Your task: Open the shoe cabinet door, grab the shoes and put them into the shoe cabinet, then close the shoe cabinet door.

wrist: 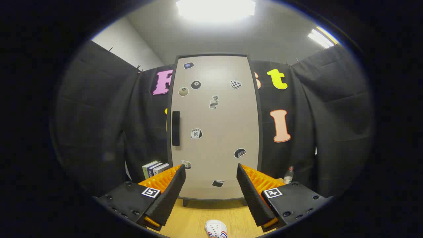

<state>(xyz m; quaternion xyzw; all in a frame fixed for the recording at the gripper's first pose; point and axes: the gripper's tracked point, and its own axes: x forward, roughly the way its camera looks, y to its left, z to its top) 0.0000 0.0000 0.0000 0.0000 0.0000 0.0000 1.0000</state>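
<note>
On the wooden table (195, 219), nearest: a white shoe (216, 228) lies low between the fingers. Gripper (211, 185) spread wide, holding nothing. Beyond, the shoe cabinet (214, 132) stands shut, dark handle (175, 128) on its left edge. Books (155, 169) left, bottle (288, 175) right. Risk: a misaligned reach slips off the slim handle, or pulling tips the cabinet.

Bright ceiling panel (215, 9) overhead, blown out — soft sheen on cabinet door (214, 129); fisheye bends edges, focus sharp.
</note>
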